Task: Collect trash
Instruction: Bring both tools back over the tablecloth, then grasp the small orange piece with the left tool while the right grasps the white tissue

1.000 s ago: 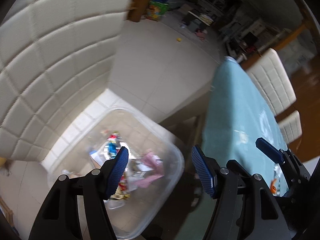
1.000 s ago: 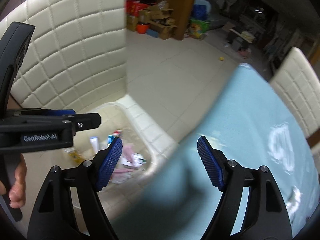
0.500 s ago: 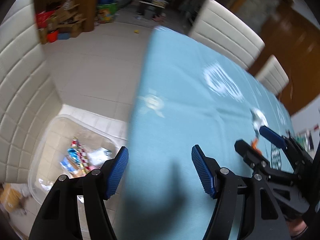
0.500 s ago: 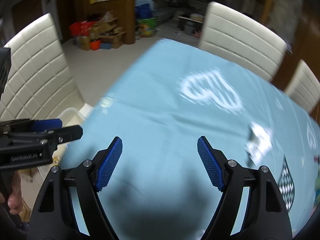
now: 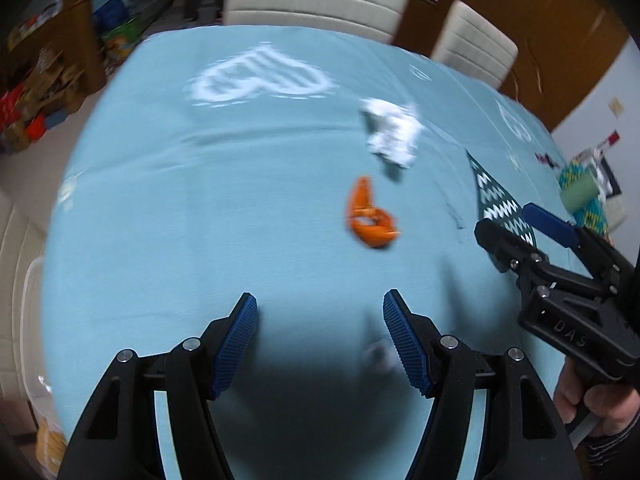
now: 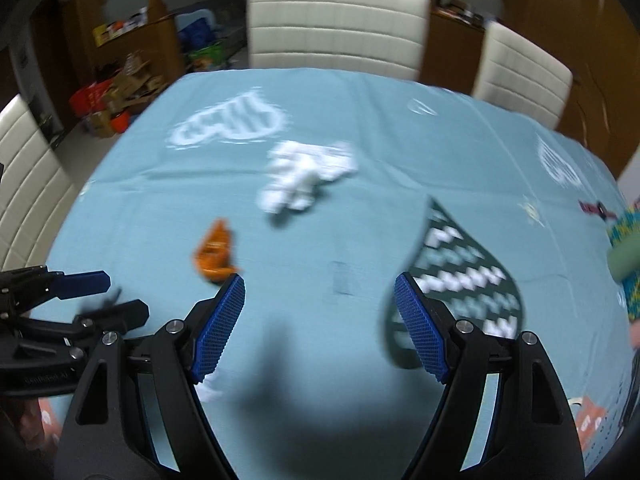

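Note:
An orange wrapper lies on the light blue tablecloth, with a crumpled white tissue beyond it. Both show in the right wrist view too: orange wrapper, tissue. A small white scrap lies close by my right gripper's left finger; it also shows in the left wrist view. My left gripper is open and empty above the cloth. My right gripper is open and empty, to the right of the left one.
A dark green patterned cloth piece lies at the right. A green roll on a patterned item is at the far right edge. White chairs stand at the far side. A clear bin's rim shows at the left, below the table.
Both grippers swung from over the clear trash bin on the floor back over the table. The orange wrapper and white tissue have come into view ahead.

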`<state>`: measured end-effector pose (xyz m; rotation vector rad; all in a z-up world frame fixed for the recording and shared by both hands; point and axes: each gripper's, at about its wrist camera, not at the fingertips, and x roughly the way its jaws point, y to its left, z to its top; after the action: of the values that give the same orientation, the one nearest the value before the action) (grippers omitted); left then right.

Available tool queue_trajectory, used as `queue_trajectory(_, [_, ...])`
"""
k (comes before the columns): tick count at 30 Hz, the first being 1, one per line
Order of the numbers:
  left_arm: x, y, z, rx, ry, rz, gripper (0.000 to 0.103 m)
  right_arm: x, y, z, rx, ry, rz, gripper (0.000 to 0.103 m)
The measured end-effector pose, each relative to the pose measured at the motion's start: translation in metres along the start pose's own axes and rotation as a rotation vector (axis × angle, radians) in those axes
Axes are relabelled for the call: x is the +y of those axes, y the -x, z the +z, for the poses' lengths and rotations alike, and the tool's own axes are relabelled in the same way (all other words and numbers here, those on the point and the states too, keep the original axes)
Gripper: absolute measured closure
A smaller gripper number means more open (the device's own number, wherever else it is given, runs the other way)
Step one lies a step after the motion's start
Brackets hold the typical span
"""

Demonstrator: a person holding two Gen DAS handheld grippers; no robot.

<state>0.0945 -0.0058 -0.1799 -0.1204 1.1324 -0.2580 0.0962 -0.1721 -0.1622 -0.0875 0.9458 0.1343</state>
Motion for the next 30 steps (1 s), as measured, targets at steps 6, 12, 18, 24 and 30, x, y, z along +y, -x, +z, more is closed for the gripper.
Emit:
queue_trajectory(6, [-0.024, -0.026, 0.022, 0.037, 0.006, 0.052, 0.039, -0.033, -0.009, 0.006, 0.001, -0.019, 0.015, 0.026])
queue_trajectory(12, [-0.031, -0.039, 0.038, 0.038, -0.009, 0.108, 0.039, -0.035, -0.027, 0.023, 0.003, -0.003, 0.04, 0.026])
queue_trajectory(18, [-0.036, -0.047, 0.049, 0.017, -0.063, 0.144, 0.039, -0.029, -0.045, 0.041, 0.002, 0.021, 0.057, 0.025])
queue_trajectory(24, [-0.027, -0.046, 0.059, -0.005, -0.077, 0.145, 0.071, -0.021, -0.058, 0.057, 0.0, 0.03, 0.073, 0.025])
queue_trajectory(30, [-0.001, -0.042, 0.069, -0.034, -0.019, 0.162, 0.086, -0.007, -0.069, 0.071, 0.0, 0.048, 0.093, 0.025])
